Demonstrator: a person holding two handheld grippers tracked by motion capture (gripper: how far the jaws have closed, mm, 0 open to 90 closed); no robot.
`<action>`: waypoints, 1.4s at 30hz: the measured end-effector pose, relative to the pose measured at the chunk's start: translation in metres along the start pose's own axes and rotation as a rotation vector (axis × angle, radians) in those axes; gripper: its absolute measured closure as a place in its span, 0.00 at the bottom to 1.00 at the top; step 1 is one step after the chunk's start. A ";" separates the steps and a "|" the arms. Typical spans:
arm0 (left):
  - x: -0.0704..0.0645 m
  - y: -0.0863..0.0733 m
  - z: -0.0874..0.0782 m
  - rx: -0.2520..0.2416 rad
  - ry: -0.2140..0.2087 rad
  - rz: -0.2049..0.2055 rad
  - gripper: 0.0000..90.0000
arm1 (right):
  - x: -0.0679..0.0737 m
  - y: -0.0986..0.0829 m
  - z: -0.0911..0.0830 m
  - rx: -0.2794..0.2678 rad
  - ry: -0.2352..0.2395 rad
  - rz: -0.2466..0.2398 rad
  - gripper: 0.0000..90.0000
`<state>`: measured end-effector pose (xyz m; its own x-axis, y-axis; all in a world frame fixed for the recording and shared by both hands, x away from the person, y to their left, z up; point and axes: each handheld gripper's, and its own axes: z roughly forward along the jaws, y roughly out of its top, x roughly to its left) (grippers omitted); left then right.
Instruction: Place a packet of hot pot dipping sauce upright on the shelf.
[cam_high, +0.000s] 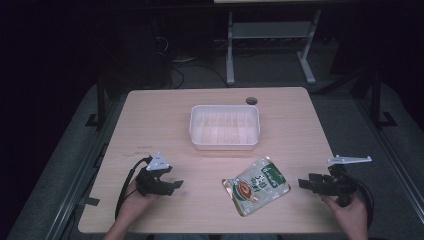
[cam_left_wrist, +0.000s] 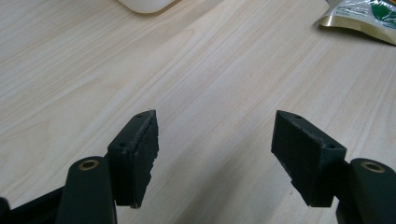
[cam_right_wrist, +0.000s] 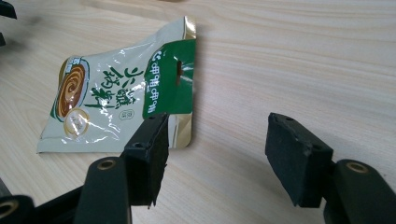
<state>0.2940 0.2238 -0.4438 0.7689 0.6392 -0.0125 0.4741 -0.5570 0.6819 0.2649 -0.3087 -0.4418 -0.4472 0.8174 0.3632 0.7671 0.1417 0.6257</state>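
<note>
While both sets of jaws stand spread and empty, the left gripper (cam_high: 172, 185) hovers over bare counter (cam_high: 150, 120) and the right gripper (cam_high: 303, 183) faces the sauce pouch (cam_high: 256, 185), lying flat just beside it, seemingly awaiting a grasp. Beyond: white plastic tray (cam_high: 225, 145), empty, mid-counter, likely the destination.

The right gripper (cam_right_wrist: 212, 158) hangs low over the wooden table (cam_right_wrist: 299, 56), its black jaws spread wide with nothing between them. A white, green and gold food pouch (cam_right_wrist: 126, 93) lies flat ahead, its near corner seemingly just behind the left jaw.
</note>
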 end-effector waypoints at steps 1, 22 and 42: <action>-0.001 0.001 0.001 -0.003 -0.004 0.001 0.37 | 0.000 0.000 0.000 0.000 0.002 0.001 0.43; -0.048 0.038 0.022 -0.020 -0.123 0.098 0.53 | 0.003 0.039 0.014 0.007 0.059 -0.036 0.40; -0.096 0.093 0.058 0.035 -0.204 0.201 0.69 | 0.010 0.085 0.063 0.145 0.130 -0.075 0.47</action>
<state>0.2892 0.0797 -0.4219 0.9176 0.3964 -0.0289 0.3153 -0.6820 0.6599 0.3549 -0.2537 -0.4285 -0.5539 0.7238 0.4114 0.7834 0.2858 0.5519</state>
